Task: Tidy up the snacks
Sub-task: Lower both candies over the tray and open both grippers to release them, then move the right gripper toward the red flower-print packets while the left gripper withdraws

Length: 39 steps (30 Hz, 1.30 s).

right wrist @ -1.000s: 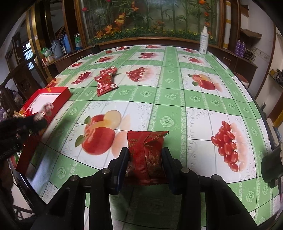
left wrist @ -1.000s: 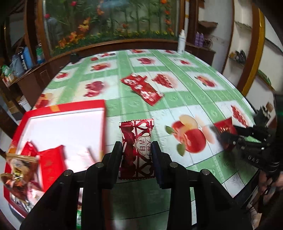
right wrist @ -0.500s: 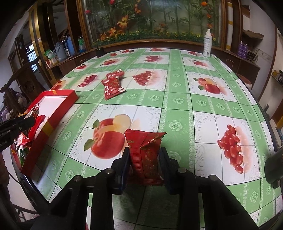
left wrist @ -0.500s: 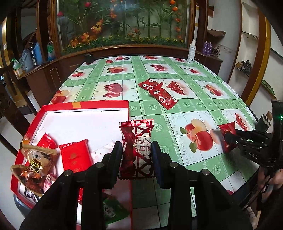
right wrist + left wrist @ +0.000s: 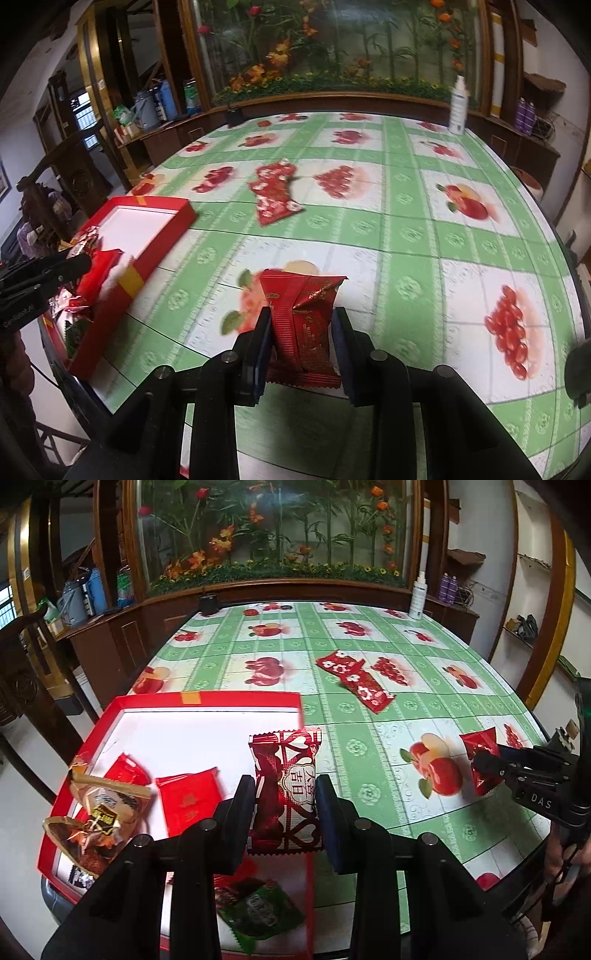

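Red foil with white hearts fills the middle of the left wrist view: the left gripper (image 5: 285, 797) has its jaws closed onto a heart-patterned snack packet (image 5: 285, 790), held above the right edge of a red box (image 5: 207, 698) with a white floor. Inside the box lie a flat red packet (image 5: 190, 801), a smaller red packet (image 5: 127, 771), brown wrapped snacks (image 5: 96, 812) at its left side and a green packet (image 5: 258, 912) at its near end. Farther out on the green fruit-print worktop (image 5: 354, 746) lie two red flowered packets (image 5: 356, 681), touching. At the right, the right gripper (image 5: 487, 771) pinches a dark red packet (image 5: 480, 753).

From the right wrist view, the jaws are closed on that dark red packet (image 5: 301, 325), held over the worktop (image 5: 406, 236). The red box (image 5: 155, 243) sits to the left near the worktop's edge, the left gripper (image 5: 83, 264) above it. The flowered packets (image 5: 275, 194) lie well beyond, and a white spray bottle (image 5: 458, 105) stands at the far edge.
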Available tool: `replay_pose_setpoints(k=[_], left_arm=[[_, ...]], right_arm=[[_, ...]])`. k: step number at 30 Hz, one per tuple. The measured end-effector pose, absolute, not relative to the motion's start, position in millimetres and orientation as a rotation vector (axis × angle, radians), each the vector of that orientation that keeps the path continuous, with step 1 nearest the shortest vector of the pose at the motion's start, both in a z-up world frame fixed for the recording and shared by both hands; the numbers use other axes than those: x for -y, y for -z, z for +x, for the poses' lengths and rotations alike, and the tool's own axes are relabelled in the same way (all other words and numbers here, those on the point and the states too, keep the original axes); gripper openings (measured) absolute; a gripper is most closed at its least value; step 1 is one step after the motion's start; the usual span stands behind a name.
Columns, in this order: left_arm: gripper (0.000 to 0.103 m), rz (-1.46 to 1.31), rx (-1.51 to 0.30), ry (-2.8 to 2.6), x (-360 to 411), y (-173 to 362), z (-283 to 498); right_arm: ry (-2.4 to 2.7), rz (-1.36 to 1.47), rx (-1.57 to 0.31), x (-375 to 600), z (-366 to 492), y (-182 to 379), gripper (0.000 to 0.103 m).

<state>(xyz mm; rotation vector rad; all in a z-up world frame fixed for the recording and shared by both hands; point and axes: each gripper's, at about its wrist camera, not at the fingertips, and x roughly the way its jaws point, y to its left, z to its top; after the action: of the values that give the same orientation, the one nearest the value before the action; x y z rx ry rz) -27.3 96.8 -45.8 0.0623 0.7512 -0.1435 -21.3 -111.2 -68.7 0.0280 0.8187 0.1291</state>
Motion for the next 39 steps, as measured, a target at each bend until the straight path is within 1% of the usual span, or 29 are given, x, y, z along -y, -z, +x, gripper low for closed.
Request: replay_pose_setpoints(k=[16,24,33,36,39], left_arm=[[0.031,0.016,-0.732,0.008,-151,47,-27],[0.031,-0.021,-0.737,-0.063,-183,51,-29],[0.031,-0.036,-0.728,-0.138,-211,52,-32],[0.032,-0.036,-0.732,-0.140,-213,54,-30],[0.033,-0.019,-0.732,-0.153,-215,54,-28]], right_arm=[[-0.301,-0.071,-0.782,17,2,47,0.032],[-0.411,-0.088,-0.723,-45,18,30,0.032],[-0.515,-0.088,-0.723,-103,37,29,0.032],[-0.546,-0.091,-0.716,-118,40,31,0.032],[-0.576,-0.076,-0.706,-130,46,30,0.036]])
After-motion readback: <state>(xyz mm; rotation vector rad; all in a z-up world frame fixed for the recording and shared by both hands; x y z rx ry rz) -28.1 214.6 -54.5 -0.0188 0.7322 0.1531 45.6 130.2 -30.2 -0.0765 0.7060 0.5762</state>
